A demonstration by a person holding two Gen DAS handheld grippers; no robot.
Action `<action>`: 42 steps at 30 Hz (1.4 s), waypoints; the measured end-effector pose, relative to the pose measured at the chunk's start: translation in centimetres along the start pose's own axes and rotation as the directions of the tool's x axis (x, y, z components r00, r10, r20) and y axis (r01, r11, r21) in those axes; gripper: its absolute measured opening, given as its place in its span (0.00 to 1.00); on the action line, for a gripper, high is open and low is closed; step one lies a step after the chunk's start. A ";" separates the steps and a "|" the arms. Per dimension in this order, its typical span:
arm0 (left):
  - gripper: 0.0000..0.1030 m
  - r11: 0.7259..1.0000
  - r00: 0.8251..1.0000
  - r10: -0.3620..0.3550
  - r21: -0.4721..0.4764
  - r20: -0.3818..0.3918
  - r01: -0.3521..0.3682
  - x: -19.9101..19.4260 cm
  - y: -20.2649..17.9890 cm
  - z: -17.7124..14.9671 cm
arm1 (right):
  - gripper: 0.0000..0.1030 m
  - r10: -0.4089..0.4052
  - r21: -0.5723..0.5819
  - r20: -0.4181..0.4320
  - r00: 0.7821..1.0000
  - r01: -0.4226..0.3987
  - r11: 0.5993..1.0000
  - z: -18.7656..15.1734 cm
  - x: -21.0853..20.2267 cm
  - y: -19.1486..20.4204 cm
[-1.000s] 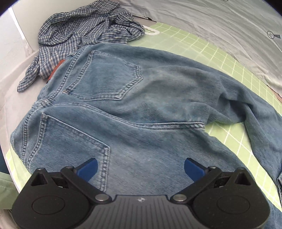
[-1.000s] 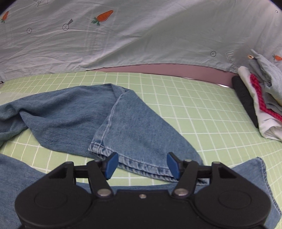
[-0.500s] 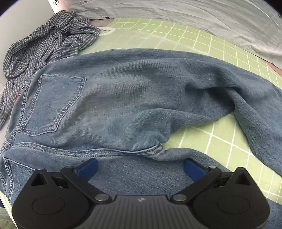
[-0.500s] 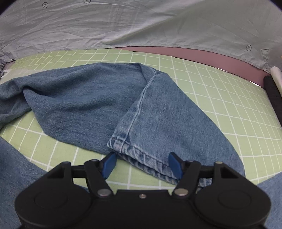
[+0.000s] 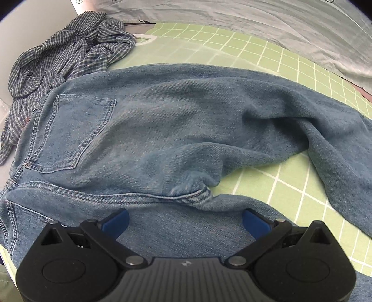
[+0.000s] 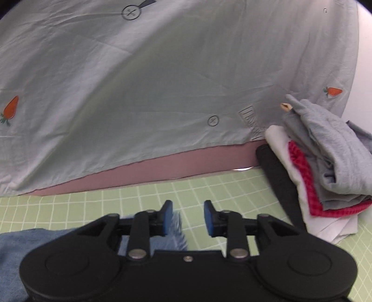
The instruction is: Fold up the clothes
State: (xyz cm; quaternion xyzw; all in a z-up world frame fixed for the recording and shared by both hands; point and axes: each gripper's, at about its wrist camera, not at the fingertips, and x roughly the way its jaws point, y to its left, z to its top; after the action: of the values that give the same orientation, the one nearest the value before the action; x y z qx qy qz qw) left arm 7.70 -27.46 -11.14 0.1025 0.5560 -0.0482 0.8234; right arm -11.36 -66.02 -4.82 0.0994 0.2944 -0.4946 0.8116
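- Blue denim: jeans (image 5: pixel 162 130) spread seat-up on green grid mat (image 5: pixel 290 185), back pocket (image 5: pixel 74 132) facing up, waistband toward left edge of left view.
- One leg running right across mat, rumpled, bending back near right edge; crotch seam just ahead of left gripper (image 5: pixel 184 221).
- Left gripper low over seat of jeans, blue pads (image 5: pixel 116 221) spread wide, nothing between them; released.
- Checked shirt (image 5: pixel 67 53) crumpled at far left, touching waistband end of jeans.
- Grey sheet (image 5: pixel 267 21) along far edge of mat.
- Right view: right gripper (image 6: pixel 188 218) pointing toward back of mat, pads partly apart, gap visible between them.
- Blurred denim edge (image 6: pixel 177 230) lying against inner face of left-hand pad (image 6: pixel 167 217); not pinched between both pads; grasp not established, released as far as visible.
- More denim at lower left of right view, under gripper body.
- Folded stack (image 6: pixel 325 167) at right on mat: grey on top, red, white, black below.
- Carrot-print sheet (image 6: pixel 162 81) hanging behind mat.
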 end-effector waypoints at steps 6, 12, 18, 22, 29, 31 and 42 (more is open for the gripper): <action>1.00 1.000 1.000 0.000 0.013 -0.002 0.000 -0.2 -0.3 -0.2 | 0.56 0.037 0.069 -0.179 0.983 -0.025 0.997 -6.6 0.0 -3.4; 1.00 0.999 1.000 0.008 0.036 0.001 -0.008 -0.2 -0.6 -0.1 | 0.63 0.040 0.151 -0.303 0.952 0.006 0.988 -12.0 0.0 -4.5; 1.00 0.999 1.000 0.011 0.038 -0.001 -0.011 -0.2 -0.7 0.0 | 0.42 0.110 0.109 -0.332 0.937 -0.078 0.991 -12.3 0.5 -4.0; 1.00 0.999 1.000 -0.006 0.037 0.000 0.006 -0.2 -0.8 0.1 | 0.10 0.088 0.010 -0.317 0.944 -0.090 0.996 -10.1 2.0 -4.5; 1.00 0.997 0.998 -0.055 0.049 0.001 0.055 -0.8 -0.7 0.1 | 0.09 -0.095 -0.069 -0.231 0.968 0.081 0.994 -5.7 5.4 -7.5; 1.00 0.996 0.997 -0.071 0.051 -0.008 0.072 -0.8 -0.9 -0.1 | 0.13 -0.144 -0.061 -0.232 0.962 0.133 0.989 -5.1 6.2 -8.2; 1.00 0.982 0.982 -0.187 -0.011 0.036 0.187 -3.4 3.1 2.1 | 0.64 -0.163 -0.043 -0.271 0.949 0.158 0.987 -8.6 4.0 -7.3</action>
State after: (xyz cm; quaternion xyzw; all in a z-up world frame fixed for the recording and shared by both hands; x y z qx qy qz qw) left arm 8.90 -25.04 -6.86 0.0431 0.5492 -0.1231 0.8255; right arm -19.59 -68.67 -13.14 0.1339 0.4160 -0.5373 0.7213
